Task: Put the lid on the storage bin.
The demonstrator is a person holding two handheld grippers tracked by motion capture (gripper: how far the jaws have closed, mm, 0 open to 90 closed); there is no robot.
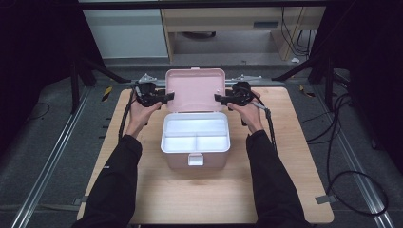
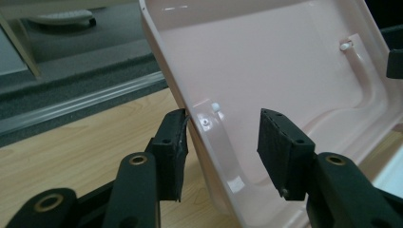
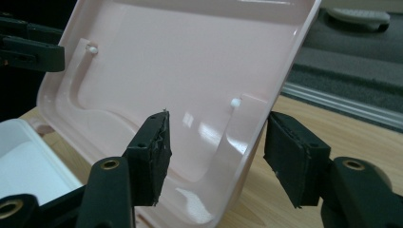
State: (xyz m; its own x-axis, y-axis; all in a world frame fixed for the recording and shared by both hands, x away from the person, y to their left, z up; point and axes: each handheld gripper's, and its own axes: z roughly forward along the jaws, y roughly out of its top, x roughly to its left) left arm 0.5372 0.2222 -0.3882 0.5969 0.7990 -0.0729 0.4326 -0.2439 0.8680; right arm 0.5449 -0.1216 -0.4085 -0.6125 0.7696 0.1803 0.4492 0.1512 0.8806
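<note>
Box (image 1: 195, 142) in pink sits at the middle of the wooden table (image 1: 285, 180), its lid (image 1: 195, 90) swung up and standing nearly upright behind the white divided tray (image 1: 196, 135). The left gripper (image 1: 167, 96) has its jaws spread astride the lid's left edge, one pad (image 2: 175, 149) outside just touching the rim, the other inside. The right gripper (image 1: 218, 98) straddles the lid's right edge likewise, jaws apart and not pinching it

Black sleeves (image 1: 114, 185) are worn; black two-jaw grippers (image 1: 151, 95) with brass-ringed screw holes and trailing black cables (image 1: 271, 124) are seen.
</note>
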